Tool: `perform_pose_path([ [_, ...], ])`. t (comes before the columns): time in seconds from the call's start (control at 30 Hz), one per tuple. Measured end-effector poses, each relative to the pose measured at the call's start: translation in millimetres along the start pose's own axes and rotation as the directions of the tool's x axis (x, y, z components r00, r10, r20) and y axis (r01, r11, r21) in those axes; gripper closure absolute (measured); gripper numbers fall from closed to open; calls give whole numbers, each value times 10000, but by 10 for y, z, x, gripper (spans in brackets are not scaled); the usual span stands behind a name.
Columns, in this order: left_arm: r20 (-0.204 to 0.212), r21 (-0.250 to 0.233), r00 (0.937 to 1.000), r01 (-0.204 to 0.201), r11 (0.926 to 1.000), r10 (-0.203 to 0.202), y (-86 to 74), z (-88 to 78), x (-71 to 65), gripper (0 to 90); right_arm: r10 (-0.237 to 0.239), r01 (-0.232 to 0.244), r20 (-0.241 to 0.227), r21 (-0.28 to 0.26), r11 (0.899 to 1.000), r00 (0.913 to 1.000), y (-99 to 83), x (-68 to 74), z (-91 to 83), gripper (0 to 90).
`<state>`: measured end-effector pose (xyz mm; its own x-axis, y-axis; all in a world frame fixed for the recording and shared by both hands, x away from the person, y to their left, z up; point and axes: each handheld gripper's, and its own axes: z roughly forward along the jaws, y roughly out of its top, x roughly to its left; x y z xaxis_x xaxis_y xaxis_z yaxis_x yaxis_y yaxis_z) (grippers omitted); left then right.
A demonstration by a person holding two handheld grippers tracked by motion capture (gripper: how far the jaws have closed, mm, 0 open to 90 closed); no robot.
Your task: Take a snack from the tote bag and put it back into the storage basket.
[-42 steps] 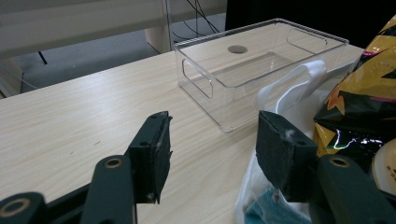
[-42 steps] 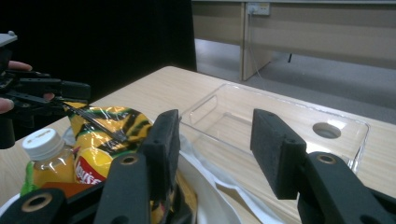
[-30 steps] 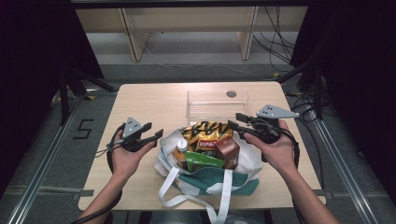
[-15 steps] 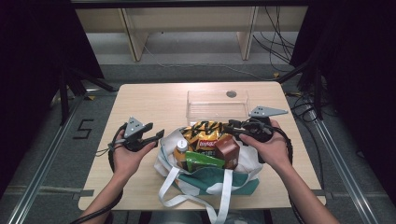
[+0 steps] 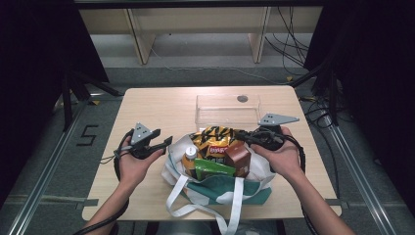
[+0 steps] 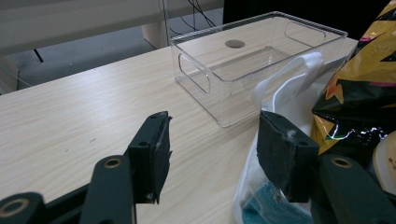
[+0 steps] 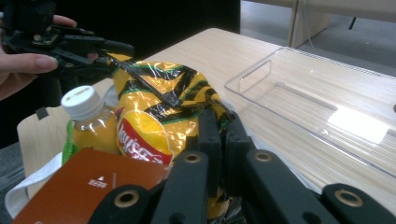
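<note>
Two hand-held grippers work at a white fabric tote bag with green lining (image 5: 215, 188) that lies nearest the person on the pale wooden table (image 5: 161, 105). Its long white straps (image 5: 230, 205) trail toward the table's near edge. Inside it, packed close together, sit a green packet (image 5: 211, 168), a brown carton (image 5: 239, 157), a small bottle of orange drink with a white cap (image 5: 190, 155) and, farthest back, a yellow and black crisp bag (image 5: 215, 139). The right gripper (image 7: 219, 140) has just been closing, and its jaws now pinch the near edge of the crisp bag, clamped tight on the foil. The left gripper (image 6: 210, 149) hangs just left of the tote with its jaws spread, one pad (image 6: 280, 149) against the tote's white cloth, nothing grasped. Beyond the tote stands a clear rectangular plastic bin (image 5: 227, 110) with cut-out handles.
</note>
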<state>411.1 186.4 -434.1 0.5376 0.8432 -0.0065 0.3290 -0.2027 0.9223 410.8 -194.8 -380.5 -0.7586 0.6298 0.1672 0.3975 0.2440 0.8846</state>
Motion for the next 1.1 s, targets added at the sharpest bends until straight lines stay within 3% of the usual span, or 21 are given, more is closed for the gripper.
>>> perform_pose_path([
  [0.07, 5, 1, 10000, -4, 10000, 4, -1, 1, 0, 441, 78, -78, -17, 27, 10000, 10000, -1, 22, -1, 900],
  [0.1, 10, 9, 10000, -15, 10000, 15, -2, 2, 0, 441, -166, 165, 103, 27, 9999, 9998, 7, 47, -5, 900],
  [0.3, 5, -1, 10000, -15, 10000, 15, -2, 2, 0, 440, -622, 625, 103, -336, 9975, 9980, 41, 89, -15, 900],
  [0.47, 7, -4, 10000, -20, 10000, 20, 0, 3, 1, 440, -610, 617, 129, -599, 9963, 9981, 68, 124, -50, 900],
  [0.5, 7, -4, 10000, -20, 10000, 20, 0, 3, 1, 440, -409, 418, 147, -651, 9970, 9991, 72, 150, -63, 900],
  [0.67, -14, 31, 10000, 30, 10000, -30, -3, 12, 0, 440, -861, 882, 247, -1058, 9905, 9960, 134, 172, -110, 900],
  [0.7, -6, 36, 10000, 13, 10000, -13, -3, 13, 1, 440, -532, 558, 274, -1048, 9929, 9982, 140, 206, -130, 900],
  [0.73, -13, 36, 10000, 22, 10000, -22, -3, 13, 1, 440, -788, 802, 158, -1245, 9890, 9968, 158, 193, -125, 900],
  [0.8, -17, 22, 10000, 20, 10000, -20, -3, 13, 3, 440, -681, 703, 213, -1352, 9883, 9975, 189, 226, -155, 900],
  [0.83, -19, 15, 10000, 24, 10000, -24, -3, 12, 4, 440, -905, 935, 272, -1465, 9848, 9955, 211, 222, -166, 900],
  [1.1, -43, -6, 10000, 44, 10000, -44, -3, 14, 10, 440, -843, 920, 462, -2018, 9751, 9954, 349, 259, -275, 900],
])
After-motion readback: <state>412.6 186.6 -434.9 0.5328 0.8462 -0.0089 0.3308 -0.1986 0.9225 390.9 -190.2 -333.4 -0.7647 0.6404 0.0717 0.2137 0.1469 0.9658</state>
